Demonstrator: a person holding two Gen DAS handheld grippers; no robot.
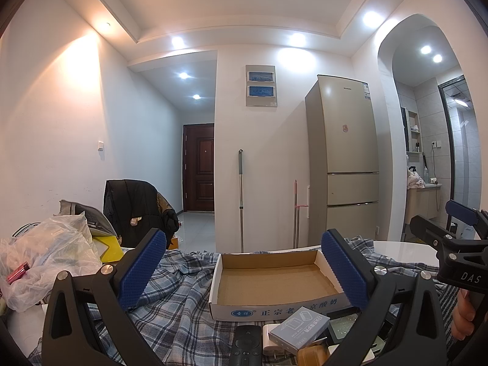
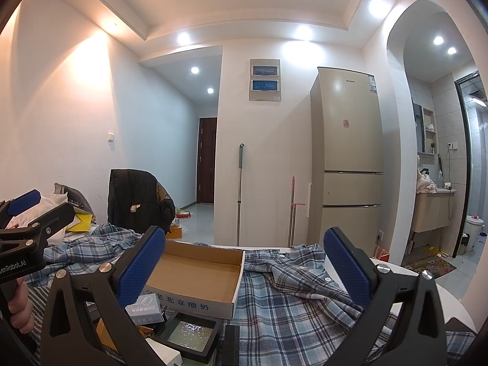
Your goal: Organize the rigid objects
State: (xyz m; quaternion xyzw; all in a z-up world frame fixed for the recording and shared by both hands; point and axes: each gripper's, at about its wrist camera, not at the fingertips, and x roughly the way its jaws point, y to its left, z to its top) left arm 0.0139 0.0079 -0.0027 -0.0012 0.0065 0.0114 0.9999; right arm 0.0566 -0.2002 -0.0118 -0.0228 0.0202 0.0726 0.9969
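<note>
White walls and a recessed ceiling with spotlights fill the upper half of both views, with a tall beige fridge right of centre and a dark wooden door down a corridor at centre left.

Low in the frame, a shallow cardboard tray with blue print on its white front wall sits empty on a blue plaid cloth spread over the table. Just in front of the tray, along the bottom edge of the left wrist view, lie a small grey box, a black remote control, a white plug adapter and a black-framed square case; the grey box rests on top of the others.

Both claws are released, jaws spread wide and holding nothing. The left gripper frames the tray between its blue pads. The right gripper hangs over the cloth with the tray at its left finger, and it shows again at the right edge of the left view.

At the left edge, a crumpled clear plastic bag sits on the table, and a black jacket is draped over a chair behind. Two mop handles lean on the wall beside the fridge.
</note>
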